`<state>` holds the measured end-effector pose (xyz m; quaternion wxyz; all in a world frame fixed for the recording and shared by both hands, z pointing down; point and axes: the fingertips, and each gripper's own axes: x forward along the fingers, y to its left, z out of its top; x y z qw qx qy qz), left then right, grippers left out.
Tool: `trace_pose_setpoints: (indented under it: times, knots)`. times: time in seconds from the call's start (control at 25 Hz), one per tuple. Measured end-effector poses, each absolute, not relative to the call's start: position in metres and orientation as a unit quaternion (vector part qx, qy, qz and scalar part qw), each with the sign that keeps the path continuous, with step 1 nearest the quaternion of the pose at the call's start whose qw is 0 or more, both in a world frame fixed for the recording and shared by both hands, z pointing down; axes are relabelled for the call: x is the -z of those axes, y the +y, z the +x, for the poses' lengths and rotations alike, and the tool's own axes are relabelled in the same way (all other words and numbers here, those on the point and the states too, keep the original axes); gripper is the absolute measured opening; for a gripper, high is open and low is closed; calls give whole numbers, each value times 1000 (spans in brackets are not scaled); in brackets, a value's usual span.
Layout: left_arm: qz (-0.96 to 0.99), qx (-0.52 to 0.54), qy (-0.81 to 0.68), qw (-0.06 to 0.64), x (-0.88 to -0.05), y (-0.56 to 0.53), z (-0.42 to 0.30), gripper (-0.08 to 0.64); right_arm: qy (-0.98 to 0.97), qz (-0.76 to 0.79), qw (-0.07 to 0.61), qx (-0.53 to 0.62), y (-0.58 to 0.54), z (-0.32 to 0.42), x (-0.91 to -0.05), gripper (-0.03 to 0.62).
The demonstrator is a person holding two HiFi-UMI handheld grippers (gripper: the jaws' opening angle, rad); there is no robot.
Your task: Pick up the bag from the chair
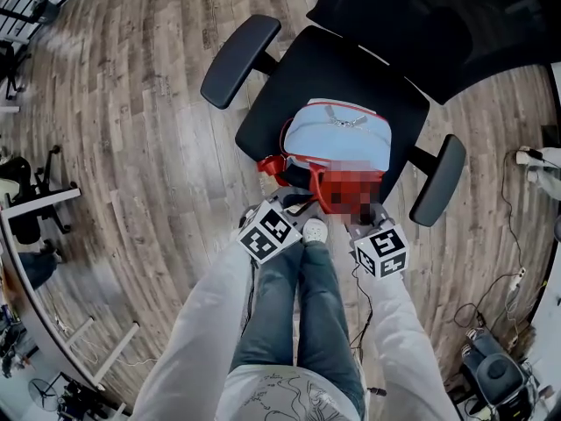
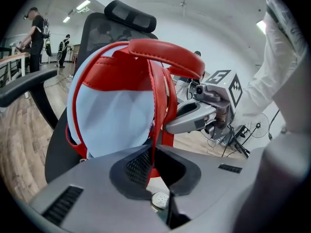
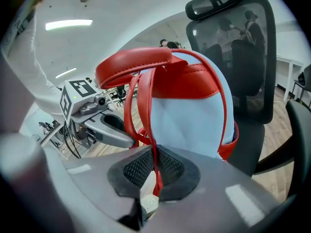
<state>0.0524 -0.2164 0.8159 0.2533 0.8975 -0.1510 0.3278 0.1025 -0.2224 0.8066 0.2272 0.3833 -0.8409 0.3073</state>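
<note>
**A:** Looking at this, which step would you say is in hand?

**B:** The grasp, I think, with the lift not yet done. The bag [image 1: 340, 134], pale blue with red trim, sits on the seat of the black chair [image 1: 289, 86], towards the front edge and just ahead of the person's knees.

**A:** And the claws?

**B:** Both are clamped. The left claw [image 2: 154, 166] has its pads closed on a thin red strap [image 2: 156, 110] that hangs from the padded red loop at the top of the bag. The right claw [image 3: 155, 171] pinches a second strap [image 3: 148, 115] in the same way. Whether those are two straps or two runs of one, I can't tell.

**A:** So nothing is off the seat?

**B:** From the head view, the bag looks to rest on the cushion.

**A:** What does the next move call for?

**B:** My guess is raising both claws together at an even pace. The straps probably have some slack to take up before the weight comes on. If one side leads, the bag tips. It also has to come up between the armrests [image 1: 238, 60] without catching on either.

**A:** Any risk?

**B:** The straps are narrow and look smooth, so one could slide through the pads under load. The bag may also swing towards the person's legs once it is free.
</note>
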Motion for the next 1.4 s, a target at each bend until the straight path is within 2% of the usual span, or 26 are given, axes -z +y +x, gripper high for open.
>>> trace_pose_setpoints:
  times: [0.2,0.84,1.2,1.4]
  knots:
    - [901,-313,-138,268,-792,-207,48,18,-848,375,212,-309,-214,102,-786,21]
    - [923,-278,-121,238,-697,-214,37,17,-877,338,183,-289,-221,90,-702,20]
    - [924,-242,-165,246,-653,-251,30,18,-866,369,131,-311,-245,91,-660,20]
    - [918,-209,-193,275,-628,-269,34,18,-857,383,88,-333,-261,91,-637,20]
